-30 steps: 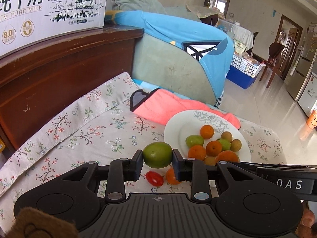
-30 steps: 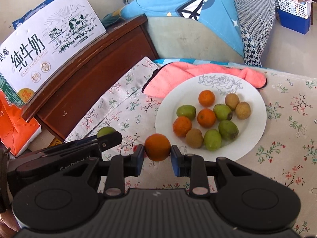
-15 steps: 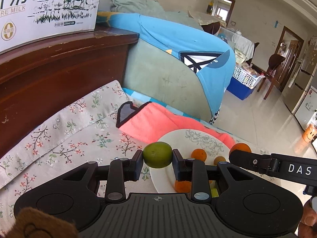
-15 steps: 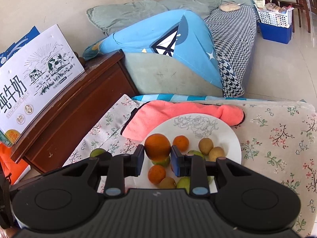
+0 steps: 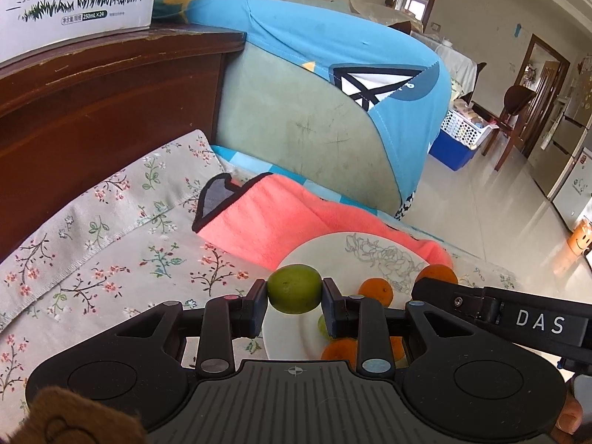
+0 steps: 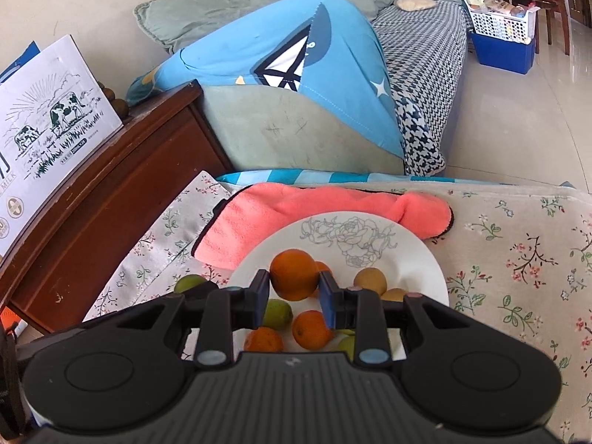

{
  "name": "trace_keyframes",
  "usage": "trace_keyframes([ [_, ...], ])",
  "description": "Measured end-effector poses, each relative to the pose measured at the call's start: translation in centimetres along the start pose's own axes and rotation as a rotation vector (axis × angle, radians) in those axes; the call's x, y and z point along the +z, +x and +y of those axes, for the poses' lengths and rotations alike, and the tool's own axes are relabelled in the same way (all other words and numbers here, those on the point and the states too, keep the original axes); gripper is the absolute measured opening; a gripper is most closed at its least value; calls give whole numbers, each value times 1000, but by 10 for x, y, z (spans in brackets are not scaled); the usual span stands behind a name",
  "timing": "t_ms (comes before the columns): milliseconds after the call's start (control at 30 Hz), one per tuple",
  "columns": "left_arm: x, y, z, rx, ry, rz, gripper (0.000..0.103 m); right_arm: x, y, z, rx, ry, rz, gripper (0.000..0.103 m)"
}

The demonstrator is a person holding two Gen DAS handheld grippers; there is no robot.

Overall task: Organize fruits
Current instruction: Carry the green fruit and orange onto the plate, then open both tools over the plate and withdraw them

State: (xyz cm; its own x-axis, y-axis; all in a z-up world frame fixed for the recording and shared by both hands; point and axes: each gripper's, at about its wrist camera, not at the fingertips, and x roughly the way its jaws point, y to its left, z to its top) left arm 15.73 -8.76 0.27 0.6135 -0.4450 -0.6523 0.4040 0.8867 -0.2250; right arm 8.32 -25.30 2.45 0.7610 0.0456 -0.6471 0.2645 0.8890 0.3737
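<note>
Over the plate [image 6: 425,255], R gripper [image 6: 294,292] pinches orange [image 6: 294,275]; only L view shows L gripper [image 5: 295,305] pinching green fruit [image 5: 294,288].

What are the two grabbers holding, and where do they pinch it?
The left gripper pinches a green fruit by its two sides. The right gripper pinches an orange by its sides, above the plate.

On the arm of my right gripper [image 5: 518,318], seen from my left wrist camera, I read "DAS" in white letters. The white carton [image 5: 74,0] on the wooden cabinet [image 5: 111,85] shows "250mL×24" under cow drawings; from my right wrist view its edge reads "MILK".
</note>
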Motion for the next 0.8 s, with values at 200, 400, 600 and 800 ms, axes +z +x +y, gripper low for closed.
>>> trace_keyframes([
  [200,0,9,-3,-12,5,12,30,2,13,-10,-21,51,11,31],
  [400,6,-1,-6,-23,-8,-19,48,6,9,-11,-18,79,-20,32],
  [600,17,-24,-2,-10,-47,-52,63,8,-2,-3,-2,56,-46,32],
  [800,20,-51,3,34,-3,-71,66,3,-12,4,40,37,-38,32],
])
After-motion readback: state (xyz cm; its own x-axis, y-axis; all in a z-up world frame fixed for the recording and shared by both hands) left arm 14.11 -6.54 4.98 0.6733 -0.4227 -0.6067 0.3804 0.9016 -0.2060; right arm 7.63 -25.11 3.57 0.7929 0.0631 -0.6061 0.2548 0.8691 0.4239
